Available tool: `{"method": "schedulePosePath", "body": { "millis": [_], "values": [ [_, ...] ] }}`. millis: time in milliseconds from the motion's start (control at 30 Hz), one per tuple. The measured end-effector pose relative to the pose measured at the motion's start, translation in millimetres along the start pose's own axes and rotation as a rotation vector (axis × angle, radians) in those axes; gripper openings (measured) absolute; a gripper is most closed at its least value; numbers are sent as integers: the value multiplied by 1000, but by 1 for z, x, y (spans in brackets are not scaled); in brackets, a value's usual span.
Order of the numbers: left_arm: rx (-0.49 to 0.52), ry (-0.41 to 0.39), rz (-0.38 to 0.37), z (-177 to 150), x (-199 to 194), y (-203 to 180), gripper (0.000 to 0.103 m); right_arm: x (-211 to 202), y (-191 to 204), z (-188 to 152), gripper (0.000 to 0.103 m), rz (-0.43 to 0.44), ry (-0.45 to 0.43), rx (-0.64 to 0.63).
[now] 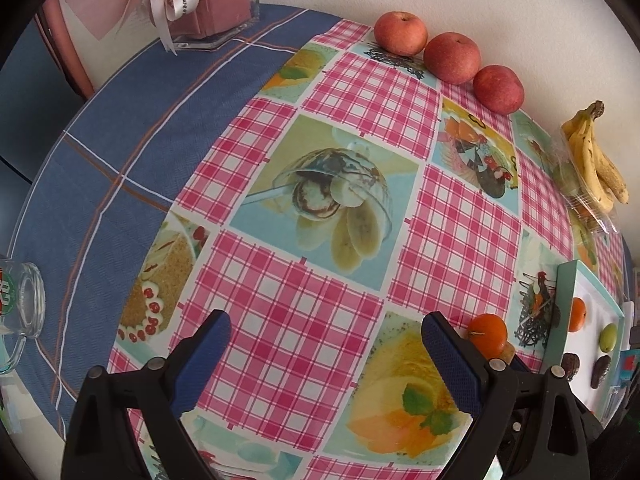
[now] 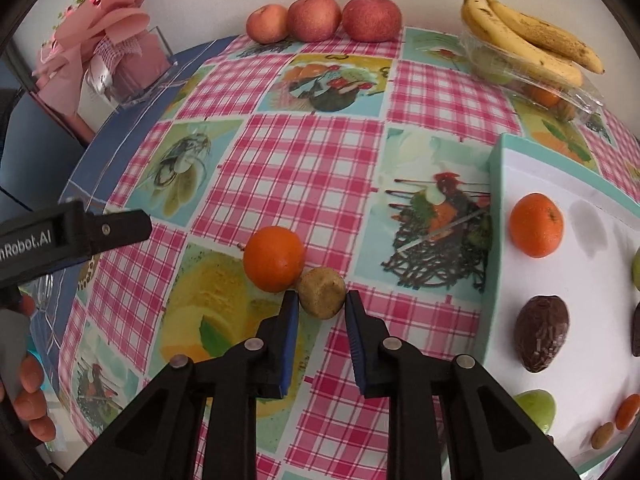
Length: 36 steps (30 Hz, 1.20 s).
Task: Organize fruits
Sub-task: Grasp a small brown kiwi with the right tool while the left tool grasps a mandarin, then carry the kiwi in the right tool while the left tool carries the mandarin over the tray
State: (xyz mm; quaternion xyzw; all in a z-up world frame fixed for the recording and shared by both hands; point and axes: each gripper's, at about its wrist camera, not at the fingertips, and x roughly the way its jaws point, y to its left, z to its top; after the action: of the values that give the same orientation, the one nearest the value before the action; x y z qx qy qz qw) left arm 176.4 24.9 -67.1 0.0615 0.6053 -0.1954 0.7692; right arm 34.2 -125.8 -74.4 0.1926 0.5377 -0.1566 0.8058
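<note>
A small brown round fruit (image 2: 322, 294) lies on the patterned tablecloth, touching an orange (image 2: 274, 258). My right gripper (image 2: 320, 308) is open but narrowed, a fingertip close on each side of the brown fruit with thin gaps showing. A white tray with a teal rim (image 2: 495, 216) at the right holds another orange (image 2: 536, 230), a dark brown fruit (image 2: 542, 334) and a green fruit (image 2: 536, 404). My left gripper (image 1: 326, 356) hangs wide open over the cloth, nothing between its fingers; the orange (image 1: 488, 334) sits just right of it.
Three red apples (image 1: 452, 58) line the wall at the back. Bananas (image 2: 528, 28) lie on a clear plastic pack at the back right. A pink gift box (image 1: 200, 0) stands at the back left, a glass mug (image 1: 20, 304) at the left edge.
</note>
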Motion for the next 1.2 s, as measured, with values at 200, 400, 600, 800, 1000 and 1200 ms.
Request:
{"method": "schedulePosePath", "body": {
  "millis": [200,400,600,800,1000,1200],
  "values": [
    [25,-7,-57,-2,-5,-13,96,-19,-17,2,24,-17,-34,45],
    [59,-4,-149,-6,-10,-36,83,-39,-33,4,24,-19,-75,81],
    [98,12,-247,-9,-5,-64,65,-57,-42,5,24,-36,-103,73],
    [117,40,-268,-15,8,-82,51,-74,-52,5,24,-39,-130,80],
    [109,54,-273,-17,20,-90,45,-86,-60,5,24,-38,-154,89],
    [96,57,-246,-18,23,-96,34,-97,-65,4,24,-35,-174,95]
  ]
}}
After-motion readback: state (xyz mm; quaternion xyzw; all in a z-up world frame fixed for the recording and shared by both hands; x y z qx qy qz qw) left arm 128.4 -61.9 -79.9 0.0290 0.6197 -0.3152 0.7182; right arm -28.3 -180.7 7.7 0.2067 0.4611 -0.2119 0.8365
